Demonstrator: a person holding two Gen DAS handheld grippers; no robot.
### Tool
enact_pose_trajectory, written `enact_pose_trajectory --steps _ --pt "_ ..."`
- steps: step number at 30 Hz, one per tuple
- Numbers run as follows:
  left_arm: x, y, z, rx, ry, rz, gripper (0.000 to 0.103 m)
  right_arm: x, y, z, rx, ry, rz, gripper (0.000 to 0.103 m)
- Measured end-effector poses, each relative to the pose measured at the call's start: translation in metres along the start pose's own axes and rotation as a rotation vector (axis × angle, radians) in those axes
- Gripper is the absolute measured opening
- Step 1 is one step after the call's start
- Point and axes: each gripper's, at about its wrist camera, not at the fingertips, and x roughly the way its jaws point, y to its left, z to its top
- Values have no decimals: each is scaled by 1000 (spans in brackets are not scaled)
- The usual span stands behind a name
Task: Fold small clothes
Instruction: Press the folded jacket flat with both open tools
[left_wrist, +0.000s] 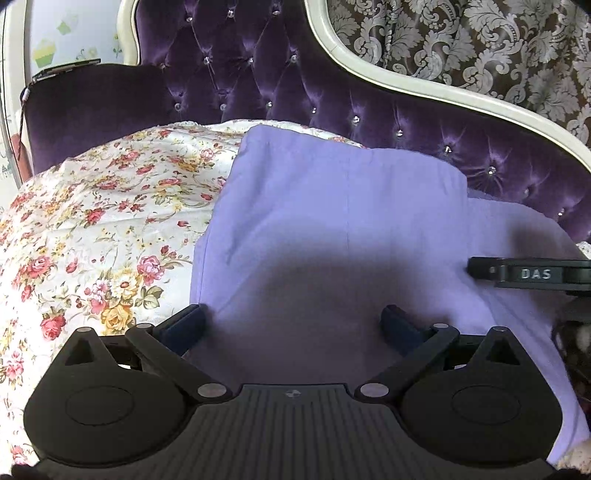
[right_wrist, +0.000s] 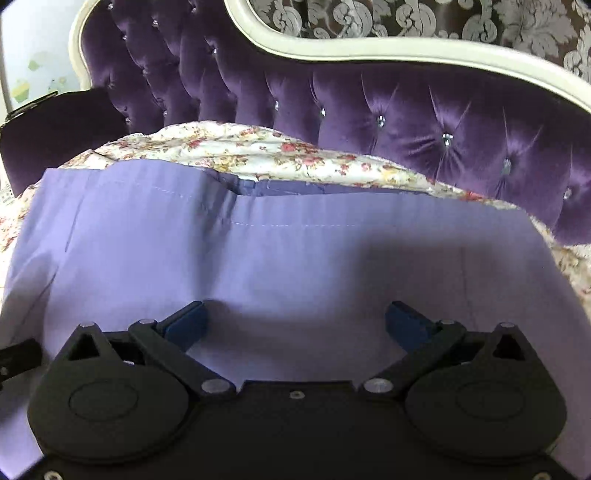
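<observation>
Lilac garment (left_wrist: 332, 206) lies flat on the bed (left_wrist: 92, 221), soft and light; both grippers (left_wrist: 291, 317) (right_wrist: 295, 317) gape empty; grasp its hemmed edge.

Garment (left_wrist: 332, 206) on bedspread (left_wrist: 110, 206), seemingly flat

One lavender garment (left_wrist: 332, 221), one floral sheet (left_wrist: 110, 221), one purple tufted headboard (left_wrist: 258, 74), two grippers.

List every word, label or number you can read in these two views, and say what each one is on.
"DAS": raised letters on the black arm of the right gripper, which enters the left wrist view from the right edge over the lilac garment.
No other text reads in either view; the cupcake stickers on the wall carry pictures only.
</observation>
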Motion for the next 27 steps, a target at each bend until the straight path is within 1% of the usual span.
enact_pose_trajectory --steps 3,12,21,27 --pt "0 -2 -2 2 -12 10 103 2 1 -8 9 -24 2 103" --pt "-1 -3 -6 -7 -52 16 103 5 -10 -9 43 -18 46 103" --pt "-1 -7 -15 3 -92 28 103 6 -13 -10 58 -27 69 103" --pt "-1 -7 -17 1 -99 29 103 5 -17 -11 71 -35 85 103"
